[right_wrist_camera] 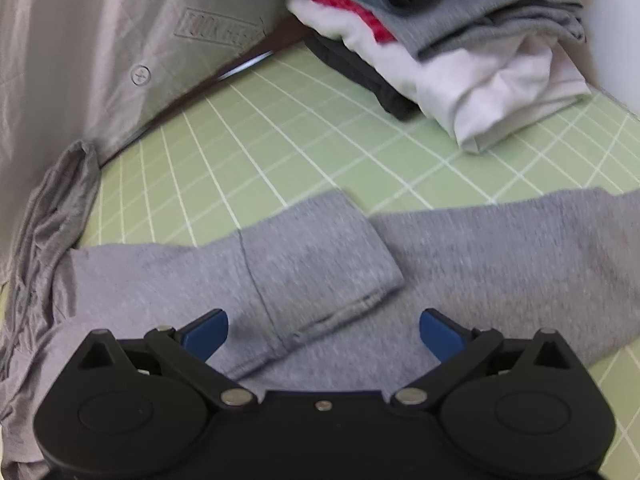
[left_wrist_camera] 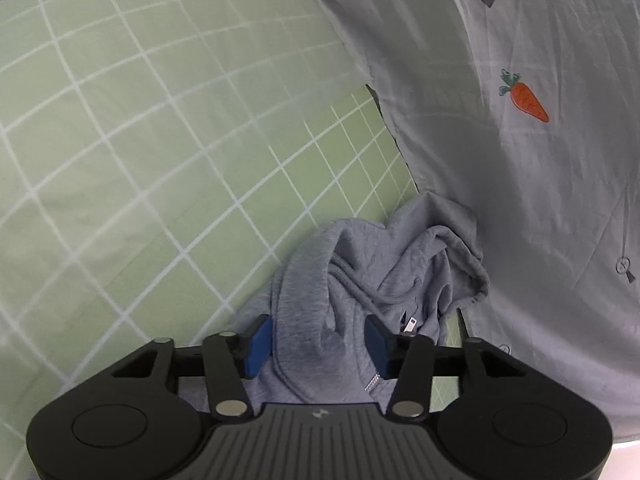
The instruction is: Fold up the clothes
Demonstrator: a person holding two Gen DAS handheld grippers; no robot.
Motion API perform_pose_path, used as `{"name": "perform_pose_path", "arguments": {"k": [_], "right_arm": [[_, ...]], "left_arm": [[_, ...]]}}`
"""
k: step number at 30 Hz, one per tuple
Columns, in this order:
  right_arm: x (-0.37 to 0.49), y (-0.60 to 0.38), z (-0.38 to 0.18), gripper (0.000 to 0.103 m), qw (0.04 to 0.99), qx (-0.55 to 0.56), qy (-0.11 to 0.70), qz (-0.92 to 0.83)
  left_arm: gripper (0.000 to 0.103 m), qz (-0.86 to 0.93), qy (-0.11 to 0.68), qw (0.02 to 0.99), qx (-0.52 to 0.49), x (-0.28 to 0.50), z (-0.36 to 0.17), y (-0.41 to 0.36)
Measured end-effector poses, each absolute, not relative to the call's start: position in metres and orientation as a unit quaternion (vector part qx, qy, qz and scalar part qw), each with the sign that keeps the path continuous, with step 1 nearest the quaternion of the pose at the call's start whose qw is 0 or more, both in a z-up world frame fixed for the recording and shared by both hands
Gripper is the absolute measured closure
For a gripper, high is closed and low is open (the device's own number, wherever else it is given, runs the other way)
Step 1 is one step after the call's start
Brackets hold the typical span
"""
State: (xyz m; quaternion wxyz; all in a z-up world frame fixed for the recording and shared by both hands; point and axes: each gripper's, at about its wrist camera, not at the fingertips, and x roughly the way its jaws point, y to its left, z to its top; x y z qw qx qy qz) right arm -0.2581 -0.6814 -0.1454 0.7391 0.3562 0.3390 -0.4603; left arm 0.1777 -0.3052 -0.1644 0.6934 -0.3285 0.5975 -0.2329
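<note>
Since the grey hoodie is bunched between its blue pads, the left gripper looks clamped on that fold, while the right gripper gapes wide over the flat sleeve, ready for smoothing.

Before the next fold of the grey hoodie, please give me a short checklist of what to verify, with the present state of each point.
1. Left gripper has hoodie fabric between its pads: ok.
2. Left pads really pinch it: cannot tell.
3. Right gripper open, free above the sleeve: ok.
4. Sleeve laid flat across the body: ok.
5. Hood end smooth: not ok, bunched with the drawstring loose.
6. Folded pile clear of the hoodie: ok.
</note>
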Motion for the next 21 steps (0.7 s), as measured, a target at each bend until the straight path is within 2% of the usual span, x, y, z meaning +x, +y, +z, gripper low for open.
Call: {"name": "perform_pose_path", "arguments": {"k": [3,9,11,13,15,21], "right_arm": [[-0.253,-0.681,-0.147,0.000,0.742,0.335,0.356,-0.459],[-0.247,-0.682,-0.149,0.000,0.744,0.315,0.371,-0.458],[-0.246,-0.684,-0.149,0.000,0.745,0.311,0.373,-0.458],[-0.245,-0.684,-0.150,0.000,0.745,0.306,0.375,-0.459],[-0.244,-0.685,-0.150,0.000,0.745,0.301,0.378,-0.460],[-0.242,-0.686,-0.152,0.000,0.749,0.282,0.386,-0.459]], "left_arm": [[0.069,-0.239,0.602,0.679,-0.346,0.185,-0.168,-0.312],[0.069,-0.235,0.595,0.659,-0.395,0.201,-0.166,-0.311],[0.071,-0.228,0.599,0.655,-0.400,0.205,-0.168,-0.317],[0.078,-0.217,0.605,0.657,-0.395,0.211,-0.170,-0.323],[0.082,-0.209,0.608,0.660,-0.390,0.216,-0.172,-0.329],[0.082,-0.222,0.593,0.678,-0.375,0.227,-0.162,-0.335]]}}
